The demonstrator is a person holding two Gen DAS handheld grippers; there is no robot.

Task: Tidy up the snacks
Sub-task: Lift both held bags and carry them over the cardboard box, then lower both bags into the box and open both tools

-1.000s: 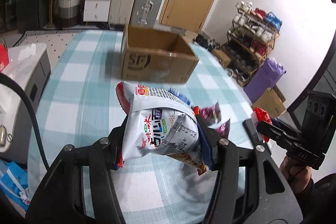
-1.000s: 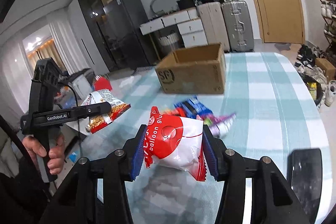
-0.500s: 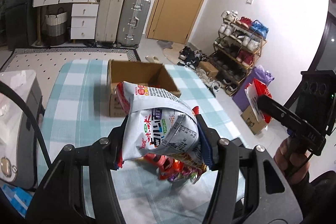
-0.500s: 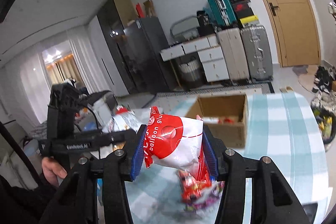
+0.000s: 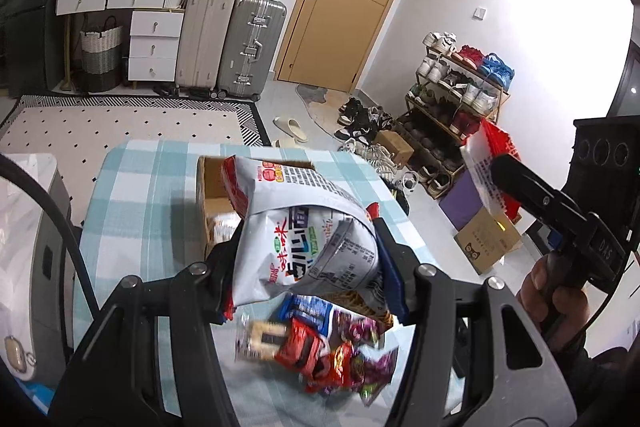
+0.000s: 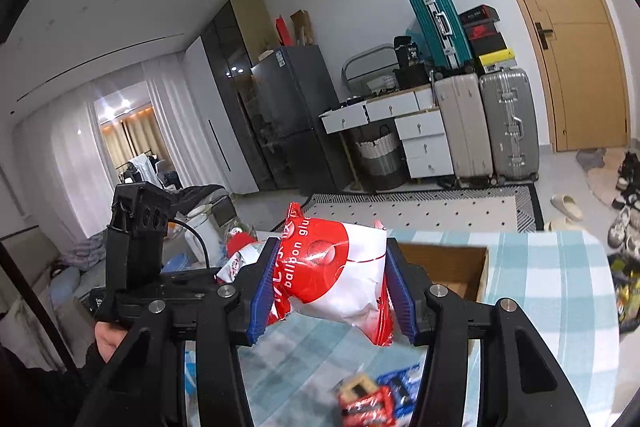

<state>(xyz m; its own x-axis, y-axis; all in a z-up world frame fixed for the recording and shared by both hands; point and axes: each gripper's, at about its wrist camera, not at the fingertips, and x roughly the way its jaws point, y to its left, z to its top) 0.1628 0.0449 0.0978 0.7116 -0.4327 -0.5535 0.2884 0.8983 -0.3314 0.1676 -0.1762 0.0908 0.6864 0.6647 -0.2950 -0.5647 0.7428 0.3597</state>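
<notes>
My left gripper (image 5: 308, 247) is shut on a white and grey snack bag (image 5: 304, 227), held high above the table. My right gripper (image 6: 332, 287) is shut on a red and white snack bag (image 6: 332, 267), also held high. The open cardboard box (image 5: 212, 195) stands on the checked tablecloth behind the left bag; it also shows in the right wrist view (image 6: 452, 267). A pile of small snack packets (image 5: 320, 351) lies on the cloth below the left gripper, and in the right wrist view (image 6: 372, 399). The right gripper with its bag shows at the right of the left view (image 5: 492, 163).
The table with the blue and white checked cloth (image 5: 132, 211) ends just beyond the box. A white appliance (image 5: 28, 227) stands left of the table. Suitcases (image 5: 228, 43), drawers and a shoe rack (image 5: 456, 95) stand on the floor beyond.
Both grippers have risen and moved forward with their bags. The box now sits closer under them and the snack pile lies lower in both views.
</notes>
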